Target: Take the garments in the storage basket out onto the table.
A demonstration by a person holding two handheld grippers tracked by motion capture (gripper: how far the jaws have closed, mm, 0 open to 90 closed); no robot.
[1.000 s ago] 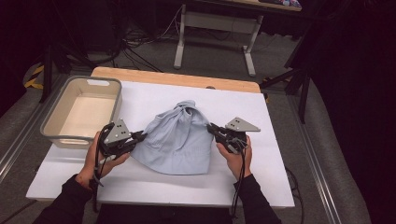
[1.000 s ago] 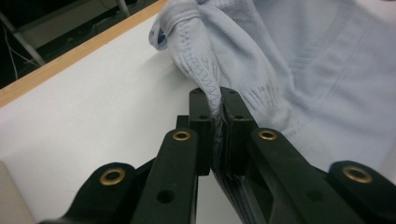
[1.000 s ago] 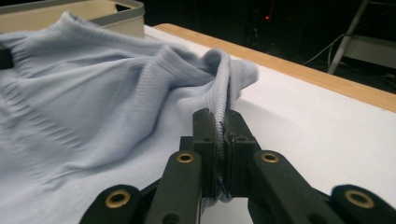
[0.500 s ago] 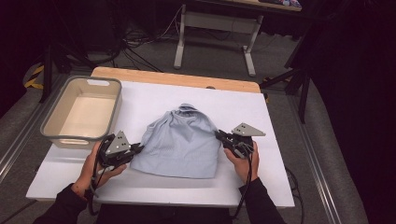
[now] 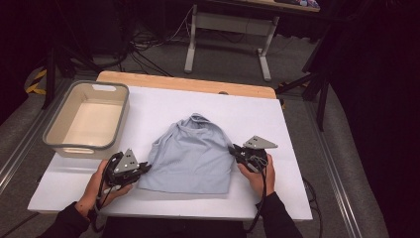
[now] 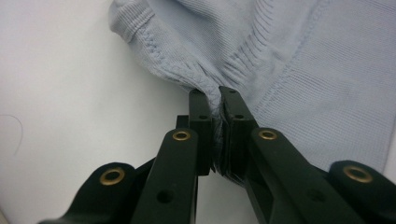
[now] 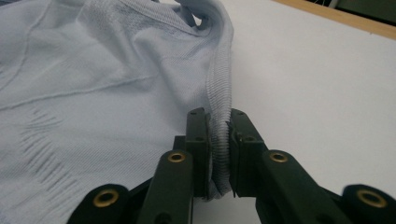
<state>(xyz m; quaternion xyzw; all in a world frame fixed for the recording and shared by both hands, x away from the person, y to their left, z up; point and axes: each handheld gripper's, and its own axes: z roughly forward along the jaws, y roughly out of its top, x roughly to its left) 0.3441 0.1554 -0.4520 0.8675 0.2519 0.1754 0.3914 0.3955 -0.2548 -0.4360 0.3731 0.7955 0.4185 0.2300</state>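
A light blue knit garment [image 5: 190,153] lies spread on the white table top [image 5: 257,111], bunched at its far end. My left gripper [image 5: 146,167] is at the garment's near-left corner, shut on a fold of its ribbed hem [image 6: 187,70]; the left gripper view shows the cloth pinched between the jaw tips [image 6: 215,95]. My right gripper [image 5: 232,150] holds the garment's right edge. Its jaws [image 7: 217,116] have just been opening slightly, and the ribbed hem [image 7: 219,84] still fills the gap between the pads.
A grey plastic bin [image 5: 57,136] stands at the left of the table, nothing visible inside it. A wooden edge [image 5: 188,83] runs along the far side of the table. Cables and a desk frame [image 5: 228,29] lie on the floor beyond.
Both hands have come down and toward the near edge. The garment, hanging bunched between the grippers before, now lies lower and flatter on the table.
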